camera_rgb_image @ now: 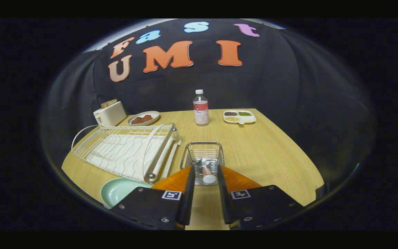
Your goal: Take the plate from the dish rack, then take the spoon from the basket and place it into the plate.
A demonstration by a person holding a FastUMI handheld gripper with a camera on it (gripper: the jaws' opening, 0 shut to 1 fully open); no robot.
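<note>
One wire basket [202, 155] stands near the middle of the wooden table [271, 152], and everything else is placed around it. Beside it on one side lies a single white wire dish rack [126, 152], tilted flat with its rounded handle toward the basket; its slots hold no dishes. Nearer than the rack, just beside the basket's near corner, sits one pale green plate [119, 190], partly hidden behind the gripper body. Beyond the basket stands one clear bottle [200, 108] with a white cap and a red label. Further off on the rack's side are one white toaster [110, 113] and one oval dish of brown food [143, 118]; on the other side of the bottle is one white divided tray [239, 117] with three small portions.

The spoon [206, 171] lies inside the basket, its pinkish handle with a white rounded end pointing toward the gripper, the metal part deeper in.

The gripper [204, 174] is spread apart, its two fingers reaching the basket's near wall on either side of the spoon handle, pressing on nothing
</note>
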